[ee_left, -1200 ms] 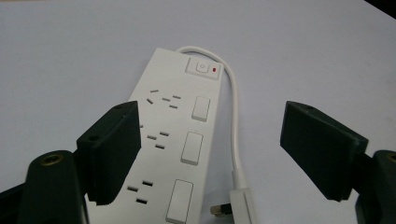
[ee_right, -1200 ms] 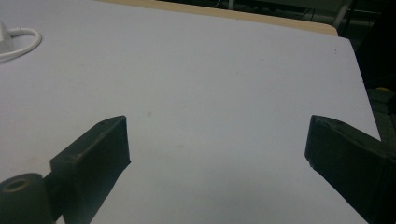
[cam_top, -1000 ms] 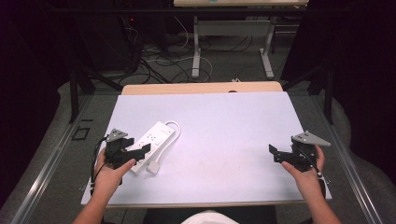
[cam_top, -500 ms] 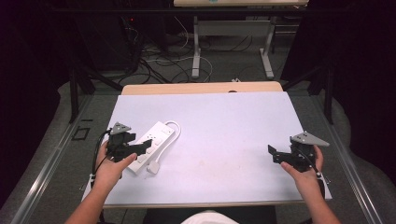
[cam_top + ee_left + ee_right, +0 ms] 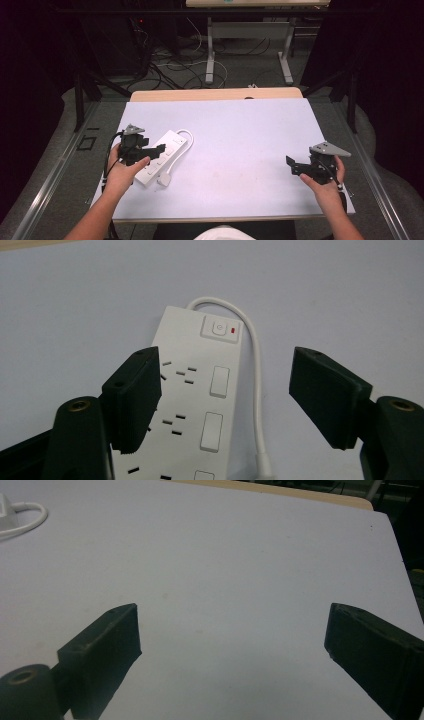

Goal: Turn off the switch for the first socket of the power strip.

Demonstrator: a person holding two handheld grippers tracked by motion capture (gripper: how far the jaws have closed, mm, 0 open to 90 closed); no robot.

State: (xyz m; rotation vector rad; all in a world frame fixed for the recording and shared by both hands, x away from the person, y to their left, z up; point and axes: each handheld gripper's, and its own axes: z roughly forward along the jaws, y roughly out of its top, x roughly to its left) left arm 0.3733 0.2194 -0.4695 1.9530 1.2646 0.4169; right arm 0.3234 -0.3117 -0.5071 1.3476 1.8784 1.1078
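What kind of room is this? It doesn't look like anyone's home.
Probably a lab or workshop set up for recording. A person holds a black two-jaw gripper over a white power strip on a plain white-topped table, with dark curtains around and loose cables on the floor behind.

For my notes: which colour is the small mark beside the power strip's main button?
Red, on the white power strip; the left gripper view shows it best.

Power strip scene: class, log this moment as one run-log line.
left gripper: open, over power strip | right gripper: open, above bare table | strip: flat, cable looped beside it | contact: none seen
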